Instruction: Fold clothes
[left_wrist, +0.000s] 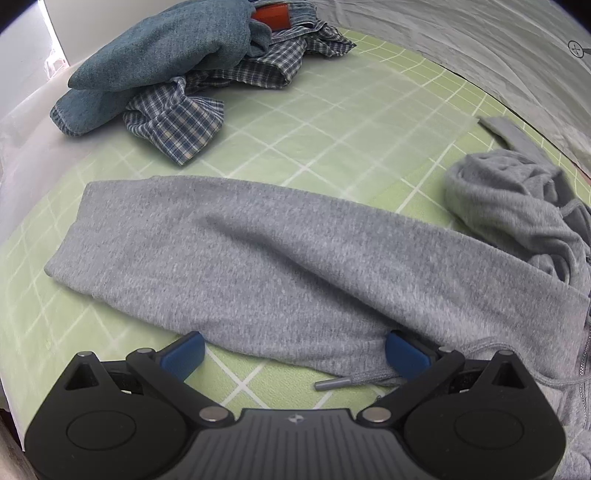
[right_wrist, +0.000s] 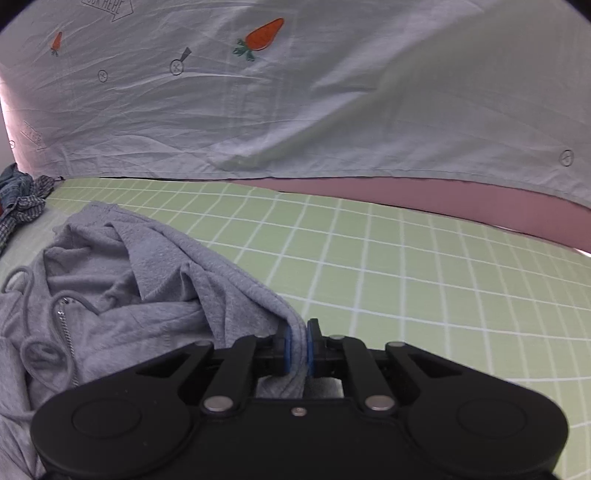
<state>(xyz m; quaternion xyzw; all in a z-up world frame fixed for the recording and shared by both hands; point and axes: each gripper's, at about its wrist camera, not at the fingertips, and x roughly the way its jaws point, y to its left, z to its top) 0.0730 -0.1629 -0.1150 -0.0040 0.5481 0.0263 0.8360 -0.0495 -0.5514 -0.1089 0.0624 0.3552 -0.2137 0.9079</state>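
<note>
A grey zip hoodie (left_wrist: 295, 258) lies on a green gridded mat (left_wrist: 332, 122); in the left wrist view one sleeve stretches flat across the middle, its long axis running from the cuff at 9 o'clock toward the bunched body and hood (left_wrist: 517, 199) at 3 o'clock. The left gripper (left_wrist: 295, 354) sits at 6 o'clock with its blue pads (left_wrist: 184, 352) spread wide, the sleeve's near edge lying between them, nothing clamped; a grey drawstring tip (left_wrist: 332, 384) rests on the mat just beside the right pad. At 11 o'clock, well apart, sits a heap of denim (left_wrist: 162, 55) and a checked shirt (left_wrist: 177, 122). In the right wrist view the right gripper (right_wrist: 298, 349) has its pads pinched together on a ridge of hoodie fabric; the crumpled body, zip (right_wrist: 64, 332) and cords spread toward 9 o'clock. A pale sheet with carrot prints (right_wrist: 264, 35) hangs behind the mat.
</note>
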